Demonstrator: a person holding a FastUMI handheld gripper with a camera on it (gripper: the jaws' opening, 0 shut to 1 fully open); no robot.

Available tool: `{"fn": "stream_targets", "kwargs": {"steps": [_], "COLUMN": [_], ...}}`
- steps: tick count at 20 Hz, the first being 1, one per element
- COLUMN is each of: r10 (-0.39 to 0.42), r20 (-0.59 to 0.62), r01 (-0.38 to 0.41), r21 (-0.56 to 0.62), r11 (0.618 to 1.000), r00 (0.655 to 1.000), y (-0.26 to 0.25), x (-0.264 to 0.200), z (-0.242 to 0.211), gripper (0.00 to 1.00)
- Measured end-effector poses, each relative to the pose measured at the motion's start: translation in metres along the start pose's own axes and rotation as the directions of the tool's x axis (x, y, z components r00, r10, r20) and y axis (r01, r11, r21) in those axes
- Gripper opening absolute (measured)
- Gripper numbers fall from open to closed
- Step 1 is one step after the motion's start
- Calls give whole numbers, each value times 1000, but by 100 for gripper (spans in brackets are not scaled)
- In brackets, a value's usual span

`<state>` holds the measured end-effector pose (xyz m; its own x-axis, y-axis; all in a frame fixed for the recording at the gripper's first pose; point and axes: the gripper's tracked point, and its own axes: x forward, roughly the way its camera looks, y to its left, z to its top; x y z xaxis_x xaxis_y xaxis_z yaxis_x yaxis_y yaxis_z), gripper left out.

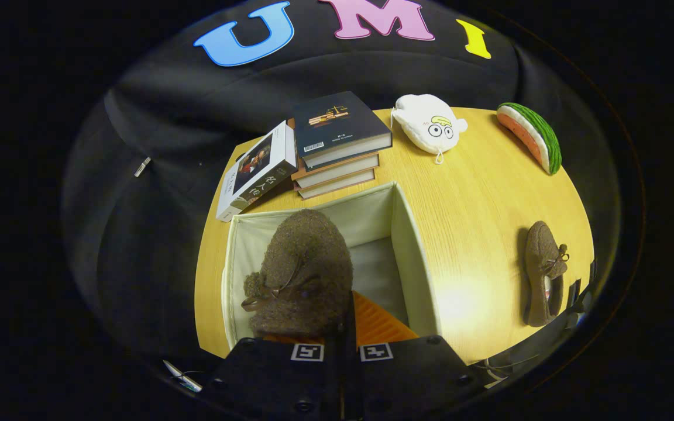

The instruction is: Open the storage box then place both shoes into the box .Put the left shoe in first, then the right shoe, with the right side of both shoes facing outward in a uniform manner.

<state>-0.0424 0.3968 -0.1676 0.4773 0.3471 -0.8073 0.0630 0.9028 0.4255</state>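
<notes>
A: How much room is there around the storage box [413, 257]?

B: It stands open on the wooden table [489, 193], its far wall just short of a stack of books [337, 146]. To its right the tabletop is bare as far as the second shoe [543, 275], which lies well apart near the table's right edge. A white plush toy [429, 124] and a watermelon-slice toy [529, 135] sit far back.

A: Anything hidden?

B: The held shoe [305, 275] covers much of the box's inside, and its heel end is lost behind the fingers.

A: And the gripper [343, 333]?

B: It points down over the box's near side, fingers drawn close together and pinching the brown fuzzy shoe, which hangs toe-first over the opening.
</notes>
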Motion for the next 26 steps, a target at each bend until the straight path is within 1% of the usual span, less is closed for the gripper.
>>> {"fn": "stream_targets", "kwargs": {"steps": [5,9,11,13,14,15,17,19,20,23,26], "r10": [-10,16,40,80,103,110,145,167,174,191,232], "r20": [-11,-30,-36,-58,-66,-78,-73,-71,-70,-47,-24], "r01": [10,-17,-41,-82,-105,-112,-149,-171,-178,-193,-232], "r21": [-21,-40,-43,-29,-19,-26,-46,-49,-47,-44,-29], "r11": [1000,999,998,996,994,993,988,984,983,980,972], "r00": [1000,999,999,995,992,991,987,983,982,980,972], "y": [17,30,35,42,46,47,54,55,56,51,49], "x": [18,26,27,26,25,24,23,11,9,-2,-22], "z": [-9,-20,-23,-29,-31,-36,-38,-37,-36,-29,-22], "gripper": [8,9,13,19,31,37,57,92,98,99,99]}}
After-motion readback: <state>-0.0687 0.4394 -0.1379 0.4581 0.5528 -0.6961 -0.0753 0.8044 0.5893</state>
